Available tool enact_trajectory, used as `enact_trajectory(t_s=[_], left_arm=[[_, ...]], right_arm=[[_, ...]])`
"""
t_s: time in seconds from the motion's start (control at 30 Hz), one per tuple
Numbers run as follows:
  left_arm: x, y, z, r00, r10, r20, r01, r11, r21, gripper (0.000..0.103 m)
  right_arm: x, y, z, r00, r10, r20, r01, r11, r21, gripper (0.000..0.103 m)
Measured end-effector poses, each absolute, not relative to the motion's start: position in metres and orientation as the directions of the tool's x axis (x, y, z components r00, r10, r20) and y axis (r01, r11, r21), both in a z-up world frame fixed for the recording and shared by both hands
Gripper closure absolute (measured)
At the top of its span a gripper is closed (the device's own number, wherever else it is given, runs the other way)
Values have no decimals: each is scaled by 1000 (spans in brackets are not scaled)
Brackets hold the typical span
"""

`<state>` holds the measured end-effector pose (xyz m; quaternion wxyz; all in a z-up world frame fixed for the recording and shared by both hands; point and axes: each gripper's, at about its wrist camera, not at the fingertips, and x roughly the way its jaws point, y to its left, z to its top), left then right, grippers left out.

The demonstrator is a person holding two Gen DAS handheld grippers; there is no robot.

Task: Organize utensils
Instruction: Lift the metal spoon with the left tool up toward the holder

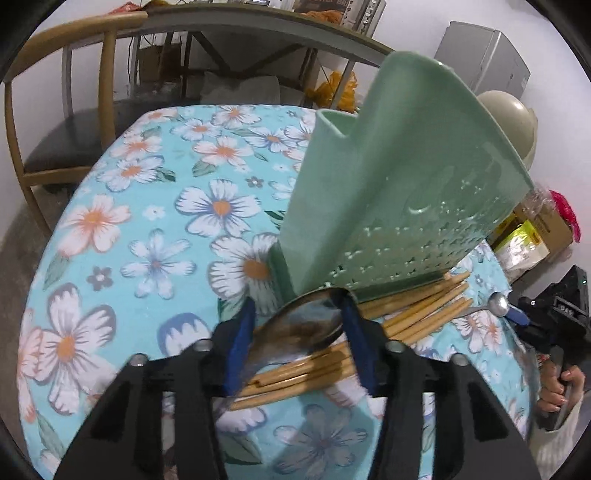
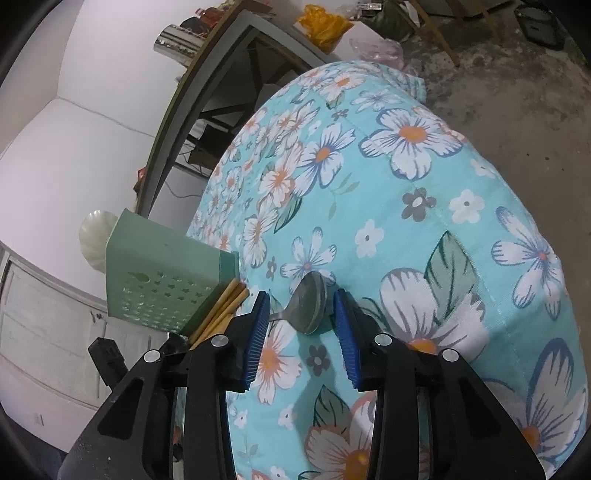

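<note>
A big metal spoon (image 1: pixel 295 325) lies crosswise in my left gripper (image 1: pixel 299 326), its bowl spanning from one blue pad to the other, so the gripper is shut on it. Below it, several bamboo chopsticks (image 1: pixel 417 314) lie on the floral tablecloth (image 1: pixel 155 206) at the foot of the green perforated utensil holder (image 1: pixel 406 184). My right gripper (image 2: pixel 301 321) is open, its pads on either side of a small metal spoon (image 2: pixel 310 306) that rests on the cloth, with a slim gap at the right pad. The holder (image 2: pixel 162 273) and chopsticks (image 2: pixel 221 306) sit to its left.
A wooden chair (image 1: pixel 74 81) and a dark desk (image 1: pixel 258 22) stand behind the table. A cardboard box (image 1: pixel 535 236) and a cream round lid (image 1: pixel 513 122) are at the right. The person's hand (image 1: pixel 557 387) holds the right gripper. Concrete floor (image 2: pixel 517 74) lies beyond the table edge.
</note>
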<state>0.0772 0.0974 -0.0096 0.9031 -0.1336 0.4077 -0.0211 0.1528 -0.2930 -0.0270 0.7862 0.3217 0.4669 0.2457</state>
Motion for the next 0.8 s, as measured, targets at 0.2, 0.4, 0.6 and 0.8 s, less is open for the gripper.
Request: enact_trajectory(t_s=[0.2,0.4,0.6,0.8], left_arm=[[65,109,-8,685,-153,-712,-91,952,-292,86],[54,112,-2,700,-179,-691,-87,939,-332,93],[42,114,11,738,-171,-653,-90,934,-346,97],[24,118,32,801,-40,-598,-149,953,-263,99]], right_arm=[[151,-289,-28,433,732,-526,-107,621,776,80],[150,-279,-27,425,750,-507,-134,606,784,95],[151,-270,-26,417,752,-510,-146,609,780,93],[151,-266,-22,453,727,-517,-165,638,753,97]])
